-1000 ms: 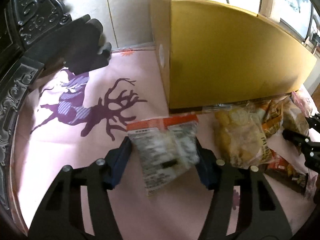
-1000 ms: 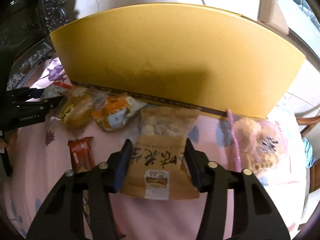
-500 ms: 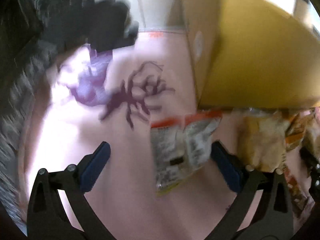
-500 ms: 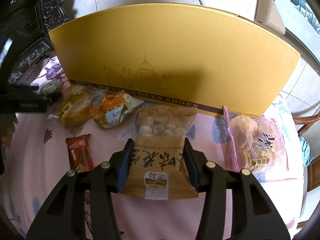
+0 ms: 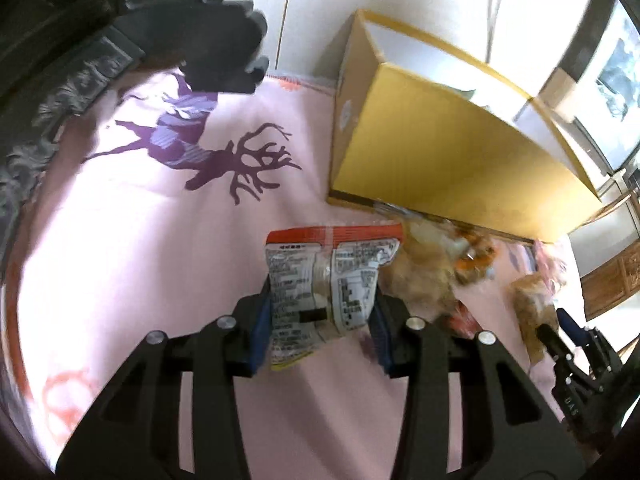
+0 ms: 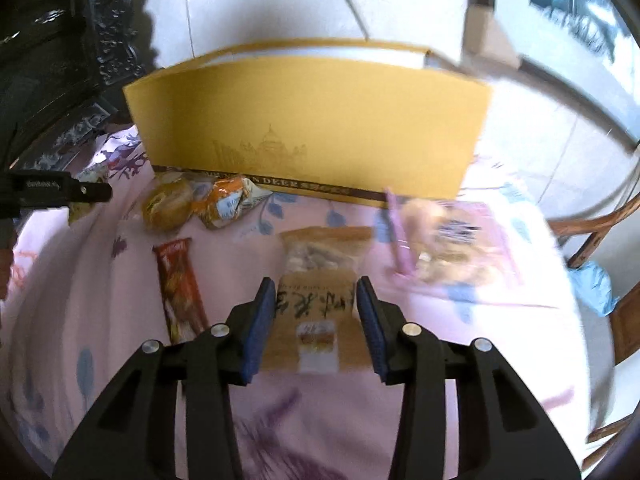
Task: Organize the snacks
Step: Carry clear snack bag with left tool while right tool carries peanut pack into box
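Observation:
My left gripper [image 5: 320, 316] is shut on a clear snack packet with a red-orange top strip [image 5: 326, 276] and holds it above the pink cloth, short of the open yellow box [image 5: 452, 160]. My right gripper [image 6: 316, 316] is shut on a tan paper snack bag [image 6: 320, 304], lifted in front of the same yellow box [image 6: 312, 136]. The right gripper [image 5: 568, 344] also shows at the edge of the left wrist view, and the left gripper's arm [image 6: 56, 192] in the right wrist view.
On the pink tablecloth [image 6: 100, 280] lie a red bar wrapper [image 6: 180, 288], a round bun packet [image 6: 168, 208], an orange packet [image 6: 224, 204] and a pink cookie bag [image 6: 448, 240]. Dark carved furniture [image 5: 80, 40] stands at the left, a wooden chair [image 6: 600, 232] at the right.
My left gripper opened wide, then shut again on the red-topped packet and rose with it. My right gripper has lifted and pulled back with the tan bag, so the box's open top shows.

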Motion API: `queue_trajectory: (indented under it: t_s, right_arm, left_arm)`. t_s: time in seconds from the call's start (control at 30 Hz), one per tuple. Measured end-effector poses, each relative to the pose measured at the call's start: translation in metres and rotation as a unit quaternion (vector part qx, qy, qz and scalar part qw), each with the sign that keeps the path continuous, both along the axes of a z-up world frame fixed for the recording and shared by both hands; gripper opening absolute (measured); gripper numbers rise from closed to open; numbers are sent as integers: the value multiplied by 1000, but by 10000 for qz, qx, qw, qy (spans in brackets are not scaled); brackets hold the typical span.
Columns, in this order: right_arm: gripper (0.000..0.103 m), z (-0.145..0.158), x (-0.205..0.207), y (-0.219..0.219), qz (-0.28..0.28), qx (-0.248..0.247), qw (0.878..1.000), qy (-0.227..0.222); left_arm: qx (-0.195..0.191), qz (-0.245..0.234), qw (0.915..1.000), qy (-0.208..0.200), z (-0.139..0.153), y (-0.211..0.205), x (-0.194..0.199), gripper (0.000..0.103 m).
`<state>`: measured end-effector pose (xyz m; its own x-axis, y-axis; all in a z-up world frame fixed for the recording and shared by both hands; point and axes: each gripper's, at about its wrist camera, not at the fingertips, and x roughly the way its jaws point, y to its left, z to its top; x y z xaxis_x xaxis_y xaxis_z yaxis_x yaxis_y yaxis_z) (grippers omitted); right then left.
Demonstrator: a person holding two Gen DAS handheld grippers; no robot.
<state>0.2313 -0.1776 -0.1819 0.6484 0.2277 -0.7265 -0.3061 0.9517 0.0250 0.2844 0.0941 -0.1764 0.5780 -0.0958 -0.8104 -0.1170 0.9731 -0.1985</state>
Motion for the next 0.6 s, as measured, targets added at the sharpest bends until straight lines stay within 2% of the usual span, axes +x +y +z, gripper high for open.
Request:
queue_trajectory:
  t_s: [0.13, 0.2, 0.27, 0.3, 0.33, 0.4, 0.43, 0.47, 0.53, 0.57, 0.6]
  right_arm:
    - [40, 24, -30, -27, -263, 11, 9993, -255]
    - [40, 34, -39, -39, -369, -35, 9988, -333]
    - [42, 27, -33, -42, -323, 49, 9994, 151]
    - [48, 24, -26, -39, -347, 84, 9987, 354]
    - [70, 25, -22, -33, -285, 200, 9991, 237]
    - [92, 23, -13, -17, -131, 220, 9996, 101]
    - [100, 19, -4, -6, -154, 120, 9997, 135]
    - [101, 16, 4, 2, -180, 89, 9997, 159]
    - [100, 1, 22, 18, -203, -39, 9994, 272]
    - [93, -5, 27, 23, -241, -170, 9991, 308]
    - [56, -14, 33, 25, -354, -300, 9981, 404]
  left_arm:
    - [-203, -84, 9998, -7, 12, -17, -27, 42]
    - [-134, -181, 9997, -61, 18, -26, -38, 42]
    - [-79, -226, 9997, 2, 21, -32, -47, 42]
    - [-144, -240, 9996, -8, 23, -33, -52, 42]
    - [-206, -230, 9995, -12, 24, -32, -56, 42]
    - [-338, -97, 9994, 78, 25, -30, -63, 42]
    - [-380, -46, 9991, 178, 24, -30, -64, 42]
    - [-401, -36, 9989, 257, 24, -30, -66, 42]
    - [-395, -38, 9987, 329, 25, -30, -68, 42]
    - [-401, -58, 9985, 373, 27, -29, -70, 42]
    - [-398, -57, 9984, 394, 28, -28, -71, 42]
